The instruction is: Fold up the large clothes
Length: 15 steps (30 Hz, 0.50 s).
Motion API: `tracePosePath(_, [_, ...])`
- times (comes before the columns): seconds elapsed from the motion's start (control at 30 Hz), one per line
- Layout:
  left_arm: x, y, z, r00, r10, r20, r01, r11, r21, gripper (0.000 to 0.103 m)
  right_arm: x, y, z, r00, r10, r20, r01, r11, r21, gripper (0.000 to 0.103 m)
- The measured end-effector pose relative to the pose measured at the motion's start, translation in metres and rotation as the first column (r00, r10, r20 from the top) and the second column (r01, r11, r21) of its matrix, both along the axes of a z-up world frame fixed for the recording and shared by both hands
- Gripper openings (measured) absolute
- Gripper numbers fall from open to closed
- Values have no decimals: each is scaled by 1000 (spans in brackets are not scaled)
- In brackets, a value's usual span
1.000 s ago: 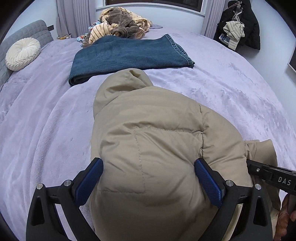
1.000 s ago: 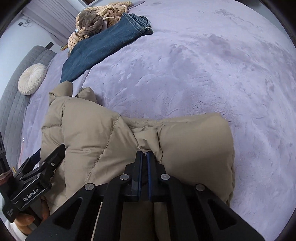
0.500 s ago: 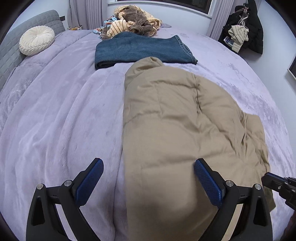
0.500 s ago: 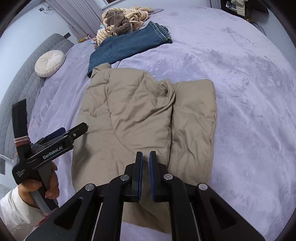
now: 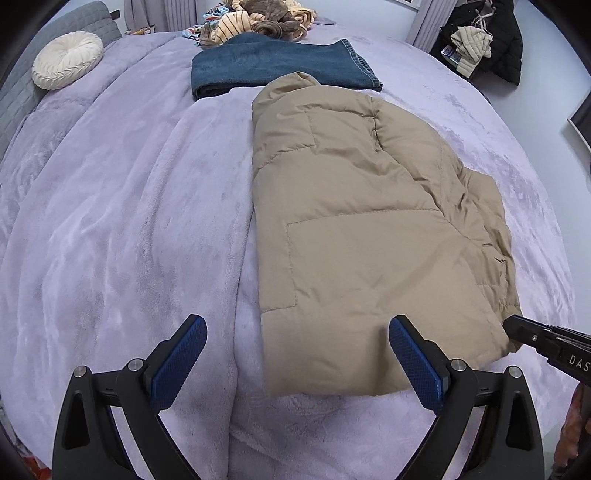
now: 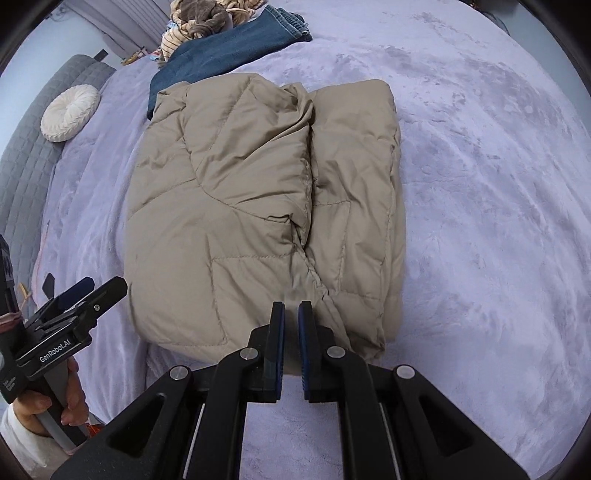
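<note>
- Tan padded jacket lies folded into a thick oblong on the lilac bed cover, its near hem just ahead of both my tongs, its hooded far end touching the folded jeans.
- Step in hand, as I judge it: the fold is laid down and let go; nothing is held. A loose flap runs lengthwise along the top, with a puffy seam ridge beside it, so the bundle is not yet flat.
- Left tongs: blades wide apart, empty, the left blade over bare cover, the right blade over the jacket's near edge. Pointing steeply down at the bed.
- Right tongs: blades nearly together, a thin gap between them, nothing in it; the gap has just widened slightly. Tips sit just over the near hem at the seam. Also angled steeply down.
- My left hand grips its handle at the lower left of the right view, white sleeve cuff showing.
- Next move, my guess: either press the ridge flat or fold the near hem toward the hood. The second needs both tongs opened and clamped on the hem corners, through the whole thickness, since padded fabric springs back.
- Round cream cushion and the pile of clothes sit well apart, at the far end.
</note>
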<state>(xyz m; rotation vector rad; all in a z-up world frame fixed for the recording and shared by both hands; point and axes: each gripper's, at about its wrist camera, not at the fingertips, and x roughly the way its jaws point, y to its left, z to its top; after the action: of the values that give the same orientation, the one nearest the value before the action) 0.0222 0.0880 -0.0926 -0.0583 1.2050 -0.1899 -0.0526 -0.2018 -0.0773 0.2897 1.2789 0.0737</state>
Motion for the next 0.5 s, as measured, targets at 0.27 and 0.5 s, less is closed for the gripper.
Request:
tracePosePath(0.27, [-19, -8, 17, 999, -38, -22, 38, 999, 1, 99, -25, 3, 13, 999, -29, -21, 29, 999, 19, 8])
tracePosePath(0.5, [-33, -10, 31, 1000, -18, 4, 18, 1000, 17, 100, -38, 2, 18, 999, -25, -22, 25, 999, 26, 8])
